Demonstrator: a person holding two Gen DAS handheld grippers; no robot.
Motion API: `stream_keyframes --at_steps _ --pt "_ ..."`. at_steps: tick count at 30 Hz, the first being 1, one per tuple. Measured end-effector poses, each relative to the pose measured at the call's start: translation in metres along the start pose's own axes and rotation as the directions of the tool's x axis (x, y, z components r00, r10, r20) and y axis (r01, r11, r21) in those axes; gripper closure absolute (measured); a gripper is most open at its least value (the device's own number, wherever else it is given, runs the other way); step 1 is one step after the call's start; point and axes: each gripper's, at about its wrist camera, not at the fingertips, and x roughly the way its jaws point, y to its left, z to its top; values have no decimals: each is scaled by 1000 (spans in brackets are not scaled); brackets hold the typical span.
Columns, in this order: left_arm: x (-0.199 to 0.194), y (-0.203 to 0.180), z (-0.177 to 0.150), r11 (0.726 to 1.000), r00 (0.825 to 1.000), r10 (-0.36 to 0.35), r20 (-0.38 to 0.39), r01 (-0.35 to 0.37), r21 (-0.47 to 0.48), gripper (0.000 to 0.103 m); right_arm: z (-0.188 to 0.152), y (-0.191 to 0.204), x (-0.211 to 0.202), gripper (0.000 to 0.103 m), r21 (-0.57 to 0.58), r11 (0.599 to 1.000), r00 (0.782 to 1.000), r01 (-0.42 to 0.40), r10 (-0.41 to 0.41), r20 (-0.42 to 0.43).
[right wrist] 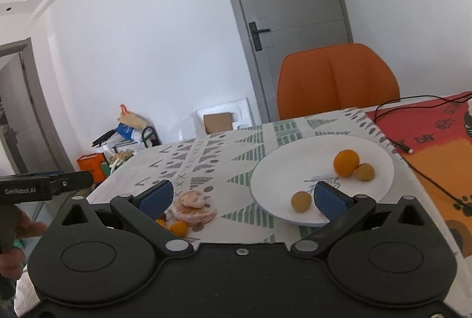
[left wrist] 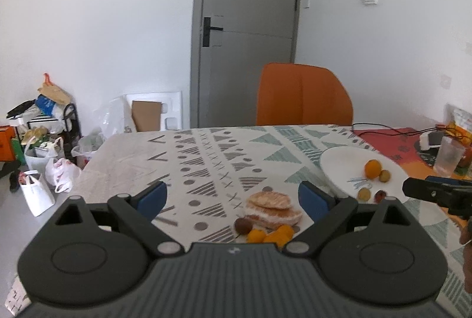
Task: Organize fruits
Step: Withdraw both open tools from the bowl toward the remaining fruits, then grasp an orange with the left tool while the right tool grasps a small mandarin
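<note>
Two grippers hover over the table, each with fingers spread and nothing between them. Left gripper faces the pile of peeled slices and small fruits lying loose on the cloth. Right gripper straddles the near rim of the plate, which holds an orange and smaller fruits. Suggested technique: lower onto one small fruit at the pile's near edge, close gently to avoid bruising, lift clear, then set it on a bare part of the plate.
</note>
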Motion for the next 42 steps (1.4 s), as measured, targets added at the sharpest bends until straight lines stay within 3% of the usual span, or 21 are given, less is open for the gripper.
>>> stream_keyframes --at_steps 16,25,34,38,42 --pt "14 -5 -28 999 999 -29 -43 28 -32 11 -16 13 20 3 -71 995 993 -69 62 -100" --pt "33 -13 -40 997 993 -67 -96 64 -36 20 -26 9 28 17 -57 996 988 -71 62 -142" --pt "57 -18 -52 992 981 -116 -155 108 -57 31 -30 10 43 18 -63 996 983 -63 51 -178" --pt "68 -19 -56 990 974 -134 -184 124 -64 44 -32 11 50 18 -61 996 980 -65 52 -194" --pt "79 -18 -62 986 962 -165 -218 152 -74 68 -35 16 58 18 -73 995 975 -75 58 -213"
